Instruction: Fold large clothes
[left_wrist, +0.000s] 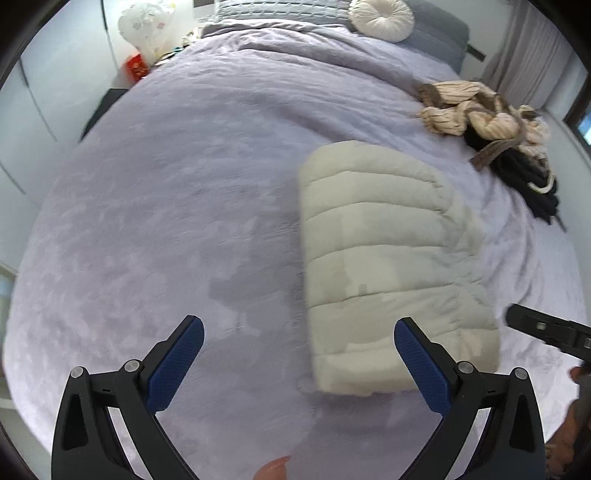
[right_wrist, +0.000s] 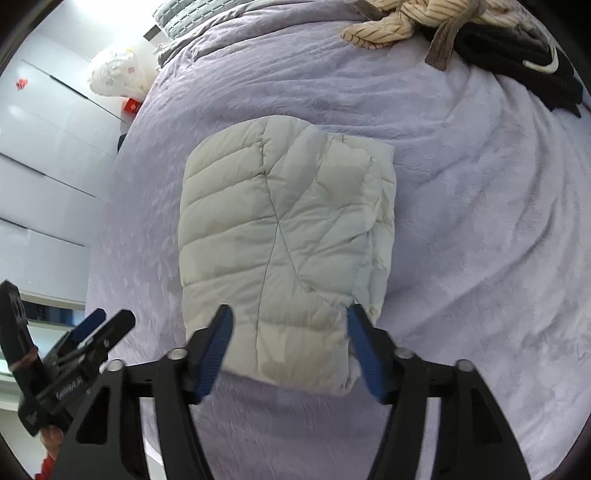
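Observation:
A cream quilted puffer jacket (left_wrist: 384, 258) lies folded into a compact rectangle on the lavender bed cover (left_wrist: 166, 184); it also shows in the right wrist view (right_wrist: 284, 240). My left gripper (left_wrist: 299, 328) is open and empty above the bed, just left of the jacket's near end. My right gripper (right_wrist: 288, 314) is open and empty, held above the jacket's near edge. The right gripper's finger (left_wrist: 546, 328) shows at the right edge of the left wrist view. The left gripper (right_wrist: 74, 350) shows at the lower left of the right wrist view.
A pile of striped beige and black clothes (left_wrist: 491, 125) lies at the bed's far right; it also shows in the right wrist view (right_wrist: 461, 33). A round white cushion (left_wrist: 380, 18) and grey pillows (left_wrist: 258, 9) are at the head. White wardrobe doors (right_wrist: 40, 155) stand on the left.

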